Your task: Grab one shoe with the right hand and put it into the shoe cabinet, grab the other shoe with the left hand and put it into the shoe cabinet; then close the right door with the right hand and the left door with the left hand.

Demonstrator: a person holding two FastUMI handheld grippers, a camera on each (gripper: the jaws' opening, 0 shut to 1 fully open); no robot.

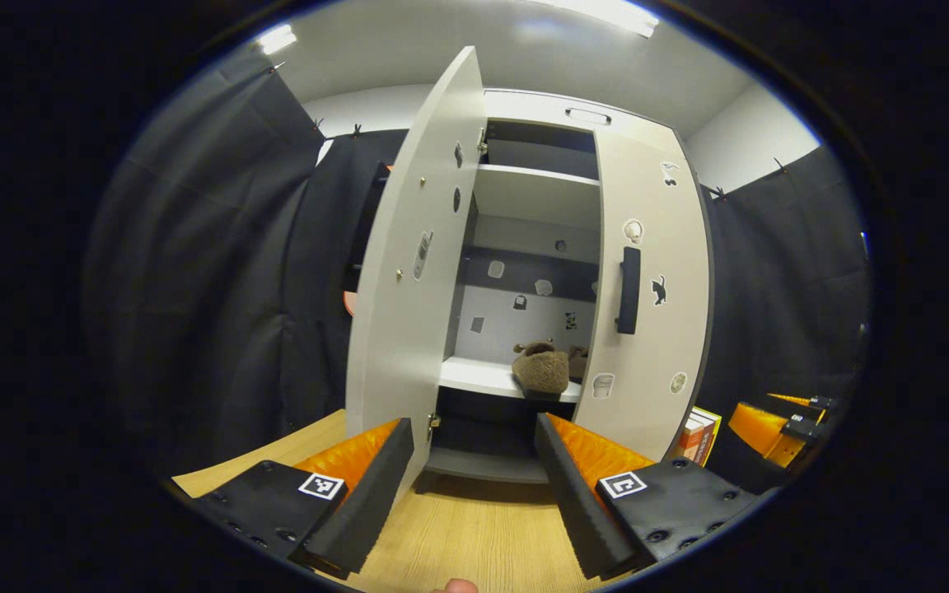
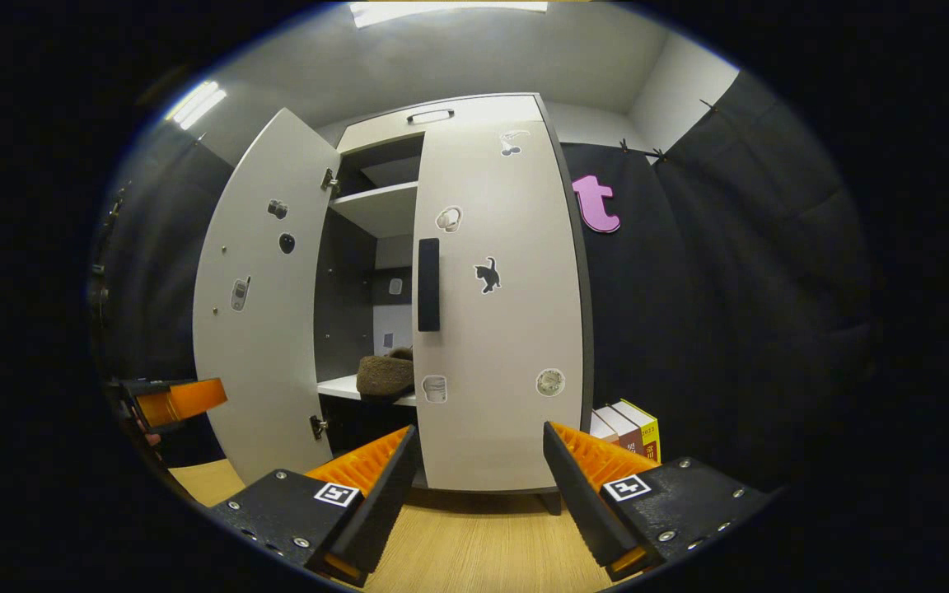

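The white shoe cabinet point(image 1: 536, 107) stands on the wooden table. Its left door point(image 1: 413, 272) point(image 2: 264, 305) swings wide open; its right door point(image 1: 647, 288) point(image 2: 499, 313), with a dark handle point(image 2: 428, 284), lies shut across the right half. A brown fuzzy shoe point(image 1: 540, 369) point(image 2: 385, 375) rests on the middle shelf point(image 1: 483, 377), toe outward, and a second shoe point(image 1: 577, 358) peeks out behind it. My left gripper point(image 1: 474, 486) is open and holds nothing, just in front of the left door's edge. My right gripper point(image 2: 479, 494) is open and holds nothing, facing the right door.
Several books point(image 1: 698, 435) point(image 2: 627, 428) stand upright against the cabinet's right side. The right gripper point(image 1: 779, 424) shows at the far right of the left gripper view, and the left gripper point(image 2: 174, 401) at the far left of the right gripper view. Black cloth walls surround the table point(image 1: 474, 527).
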